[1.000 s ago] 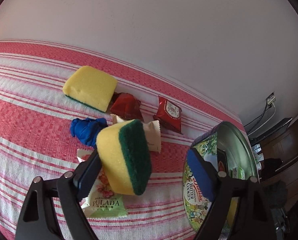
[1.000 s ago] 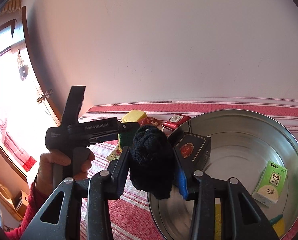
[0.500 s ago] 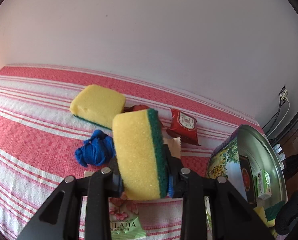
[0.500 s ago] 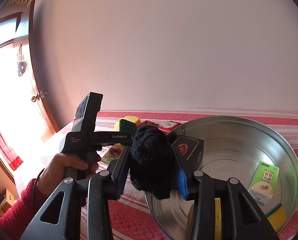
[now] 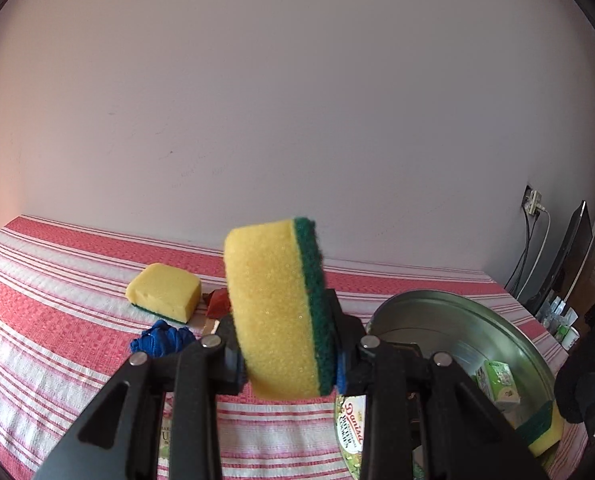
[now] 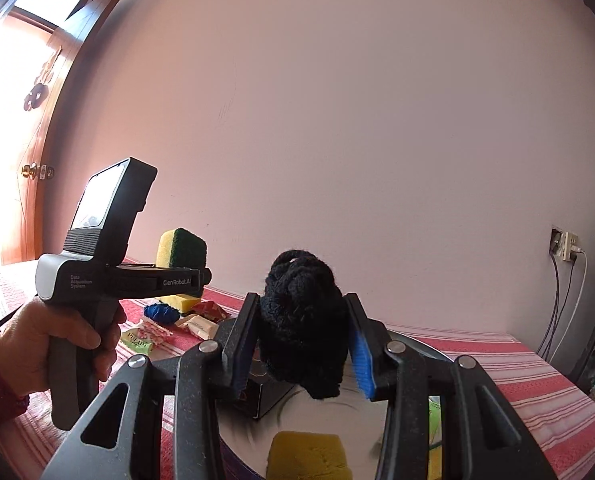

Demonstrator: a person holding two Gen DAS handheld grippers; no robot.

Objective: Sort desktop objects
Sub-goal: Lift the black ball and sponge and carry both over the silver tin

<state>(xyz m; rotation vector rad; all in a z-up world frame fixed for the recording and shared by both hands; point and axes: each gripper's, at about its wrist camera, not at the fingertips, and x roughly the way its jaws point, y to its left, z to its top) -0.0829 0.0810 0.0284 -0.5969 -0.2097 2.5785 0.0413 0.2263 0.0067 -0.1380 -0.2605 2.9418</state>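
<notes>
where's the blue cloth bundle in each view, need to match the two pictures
Left wrist view: the blue cloth bundle lies on the striped tablecloth, left of centre, just beyond the left tongs and in front of the loose yellow sponge.
Right wrist view: it is small, left of centre, under the other handheld device.
Shared landmark: the round metal tin.

The sponge [image 5: 277,312] is porous yellow foam with a scratchy green scouring layer. The tin [image 5: 457,320] is bare shiny metal inside, pretty reflective. The black ball [image 6: 303,328] looks like fuzzy knitted wool. Striped cloth [image 5: 57,300] over the surface is a coarse matt weave. Both tongs [image 6: 303,344] are matt black plastic.
</notes>
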